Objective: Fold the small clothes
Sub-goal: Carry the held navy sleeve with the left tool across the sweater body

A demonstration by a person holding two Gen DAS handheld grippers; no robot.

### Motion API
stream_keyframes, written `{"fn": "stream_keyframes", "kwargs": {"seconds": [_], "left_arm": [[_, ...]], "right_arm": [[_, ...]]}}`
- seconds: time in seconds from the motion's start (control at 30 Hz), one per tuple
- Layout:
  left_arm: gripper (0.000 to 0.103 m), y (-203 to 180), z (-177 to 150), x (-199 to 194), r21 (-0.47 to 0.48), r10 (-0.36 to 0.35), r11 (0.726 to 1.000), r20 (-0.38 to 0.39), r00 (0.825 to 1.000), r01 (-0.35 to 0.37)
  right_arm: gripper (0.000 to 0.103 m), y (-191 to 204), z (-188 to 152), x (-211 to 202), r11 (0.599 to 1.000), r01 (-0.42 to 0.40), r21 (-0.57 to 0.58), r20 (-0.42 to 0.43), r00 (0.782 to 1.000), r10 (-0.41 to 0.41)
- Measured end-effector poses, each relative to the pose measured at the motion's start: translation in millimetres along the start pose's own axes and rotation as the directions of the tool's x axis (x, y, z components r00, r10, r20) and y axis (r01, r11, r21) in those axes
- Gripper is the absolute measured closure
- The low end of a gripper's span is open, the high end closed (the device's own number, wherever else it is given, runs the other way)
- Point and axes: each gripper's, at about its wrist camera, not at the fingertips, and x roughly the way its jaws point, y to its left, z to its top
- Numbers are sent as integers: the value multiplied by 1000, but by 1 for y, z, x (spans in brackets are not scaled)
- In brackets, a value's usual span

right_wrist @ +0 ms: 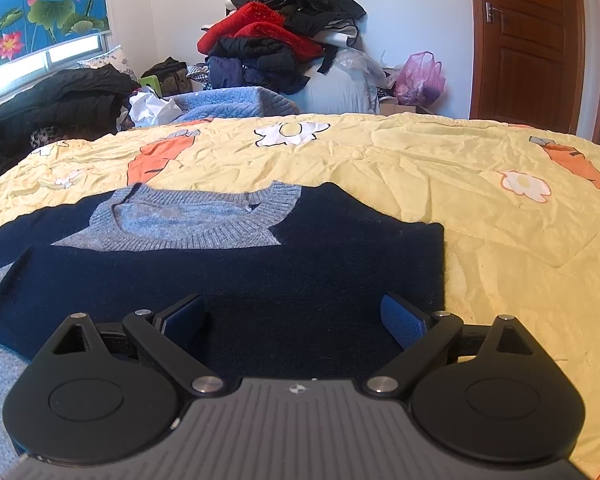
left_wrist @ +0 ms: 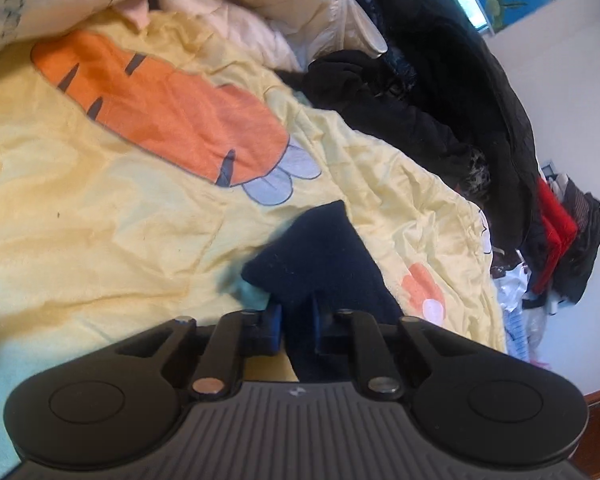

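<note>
Your left gripper (left_wrist: 298, 328) is clamped on a navy fold of the sweater (right_wrist: 236, 272); your right gripper (right_wrist: 294, 322), pads spread wide, hovers over its hem, body running straight ahead to the grey collar (right_wrist: 188, 220) on the yellow quilt (right_wrist: 479, 208)

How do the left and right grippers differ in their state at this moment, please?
The left gripper is shut on a fold of the navy sweater; the right gripper is open, holding nothing. The left lifts its cloth above the yellow quilt; the right sits over the flat sweater. Both have blue pads.
</note>
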Motion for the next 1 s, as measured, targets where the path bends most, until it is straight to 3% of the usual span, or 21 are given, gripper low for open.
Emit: {"fn": "stream_keyframes", "kwargs": {"seconds": [0.2, 0.3, 0.37, 0.47, 0.57, 0.67, 0.77, 0.9, 0.93, 1.0], "left_arm": [[95, -36, -16, -26, 149, -11, 989, 79, 997, -1], [95, -73, -45, -44, 243, -106, 966, 72, 992, 85], [95, -103, -78, -52, 338, -170, 930, 44, 984, 146], [96, -150, -146, -61, 482, -254, 845, -22, 967, 233], [96, -186, -226, -62, 595, -307, 727, -165, 937, 343], [96, -207, -303, -60, 681, -293, 603, -297, 909, 416], [96, -210, -358, -55, 747, -232, 513, -352, 907, 422], [96, -196, -365, -64, 741, -238, 496, -387, 891, 453], [95, -190, -355, -68, 729, -256, 500, -391, 884, 467], [95, -175, -322, -78, 698, -306, 536, -363, 880, 475]], "right_arm": [[7, -1, 0, 0, 1000, -8, 7, 1, 1000, 8], [7, -2, 0, 0, 1000, -14, 13, 3, 1000, 14], [7, -2, 0, 0, 1000, -13, 12, 3, 1000, 13], [6, -2, 0, 0, 1000, -15, 14, 3, 1000, 15], [6, -2, 0, 0, 1000, -18, 18, 4, 1000, 18], [6, -4, 0, -1, 999, -25, 26, 7, 1000, 24], [6, -6, 0, -1, 999, -33, 36, 11, 999, 33], [5, -10, 0, -2, 997, -53, 55, 17, 998, 52], [5, -11, 0, -2, 997, -58, 59, 18, 998, 58], [4, -11, 0, -3, 996, -64, 64, 21, 998, 63]]}}
